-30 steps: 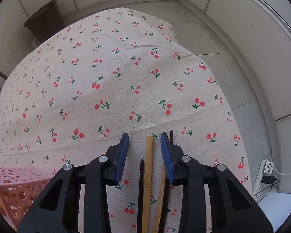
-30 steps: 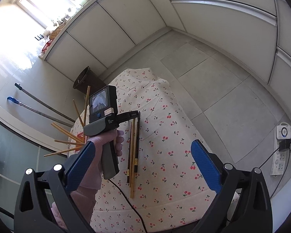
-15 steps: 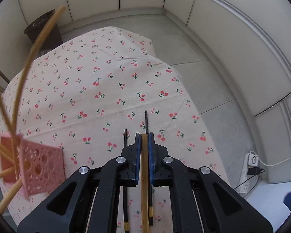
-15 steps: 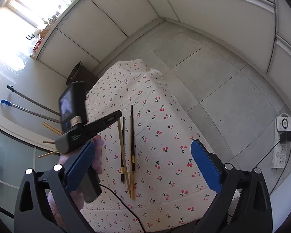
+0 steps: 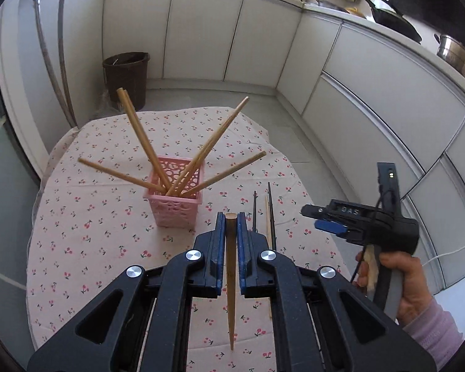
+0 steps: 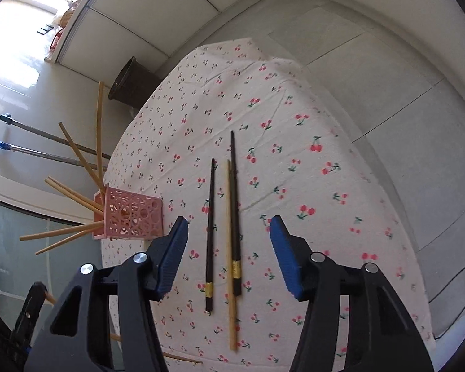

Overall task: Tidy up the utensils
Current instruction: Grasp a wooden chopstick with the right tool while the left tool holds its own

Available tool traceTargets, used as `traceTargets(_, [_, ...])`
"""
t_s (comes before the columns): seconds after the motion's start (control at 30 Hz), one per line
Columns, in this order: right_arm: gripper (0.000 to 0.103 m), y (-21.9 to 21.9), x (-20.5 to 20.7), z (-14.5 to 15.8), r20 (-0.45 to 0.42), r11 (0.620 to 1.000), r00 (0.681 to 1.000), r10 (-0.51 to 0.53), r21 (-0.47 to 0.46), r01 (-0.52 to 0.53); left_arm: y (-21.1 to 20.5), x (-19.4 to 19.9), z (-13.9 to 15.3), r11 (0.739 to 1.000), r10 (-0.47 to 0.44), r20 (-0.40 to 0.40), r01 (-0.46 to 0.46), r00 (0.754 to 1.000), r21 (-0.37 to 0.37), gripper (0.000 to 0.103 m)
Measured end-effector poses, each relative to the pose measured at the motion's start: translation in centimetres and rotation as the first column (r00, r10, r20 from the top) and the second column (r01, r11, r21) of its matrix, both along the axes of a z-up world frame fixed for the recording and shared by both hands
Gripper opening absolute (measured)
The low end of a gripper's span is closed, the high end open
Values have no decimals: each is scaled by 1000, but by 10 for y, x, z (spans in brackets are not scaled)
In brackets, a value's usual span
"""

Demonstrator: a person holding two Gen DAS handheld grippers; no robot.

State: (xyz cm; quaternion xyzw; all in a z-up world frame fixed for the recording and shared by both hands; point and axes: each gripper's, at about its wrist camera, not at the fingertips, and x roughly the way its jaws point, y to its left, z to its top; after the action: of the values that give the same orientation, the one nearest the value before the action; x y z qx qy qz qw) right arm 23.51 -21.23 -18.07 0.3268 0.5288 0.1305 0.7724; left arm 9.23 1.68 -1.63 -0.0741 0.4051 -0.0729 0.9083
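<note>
The left tool [image 5: 231, 218] is clamped on a single pale bamboo chopstick [image 5: 231, 276], its blue pads pressed against the stick on both sides. The stick's blunt, thick end shows flush between the fingertips, while its tapered, pointed end runs back toward the camera, above the cloth. Beyond it stands a small pink plastic basket with a perforated circle pattern [image 5: 176, 209], square in plan, upright on the bench covered with a pale cherry-print cloth [image 5: 86, 217]. Several more bamboo chopsticks [image 5: 141, 138] stand in the basket, fanned out and leaning in different directions.

The right tool [image 6: 229, 232] has just been closing and its blue-padded jaws stand about half apart, hovering over three sticks lying on the cloth; nothing is pressed between the pads. Those three lie roughly parallel, running near to far: a black lacquered chopstick with a gold band [image 6: 210, 232] on the left, a plain light bamboo chopstick [image 6: 230, 248] in the middle, and a second, longer-reaching black chopstick with a gold band [image 6: 234, 204] just right of it, touching or nearly touching the bamboo one. The gold bands sit near the thick ends, which point to the near edge of the bench. The pink basket is to the left of this group, well apart from it.

In the left wrist view the person's right hand [image 5: 399, 282], in a lilac sleeve, grips the right tool's handle.
</note>
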Motion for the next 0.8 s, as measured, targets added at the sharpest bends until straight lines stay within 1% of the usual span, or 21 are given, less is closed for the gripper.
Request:
traceTargets(0.03, [49,5,5,-3,-4,1000,1000,3,15,-3,2,-2,0,1000,1,1,-1,1000,-8,7])
traceTargets(0.1, [49,14,15,-9,-20,999,1000,15,36,-15,3,0,-3,1000,-1,7,1,1000,-4,7])
traceTargets(0.23, [49,32,34,-14,-23,999,999,40,11,-39,4,3,-5,1000,-16,1,16,1000,-17,7])
traceTargets(0.3, [49,41,43,-16,-24,998,998,57,2,-57,12,-2,-2,999,-20,-4,20,1000,-33,7])
traceTargets(0.5, [49,57,61,-27,-47,994,995,82,-72,-86,26,-1,-5,999,-11,-20,10,1000,-50,7])
traceTargets(0.57, [46,60,66,-31,-55,993,995,87,-82,-91,28,0,-6,999,-11,-27,9,1000,-54,7])
traceTargets(0.67, [37,66,70,-36,-71,989,992,106,-96,-112,31,1,-6,998,-5,-34,3,999,-61,7])
traceTargets(0.73, [32,69,72,-39,-85,985,991,101,-129,-112,32,1,-7,998,0,-36,-2,999,-63,7])
traceTargets(0.8, [31,68,70,-42,-95,988,991,93,-117,-104,34,1,-7,998,1,-39,-4,999,-65,7])
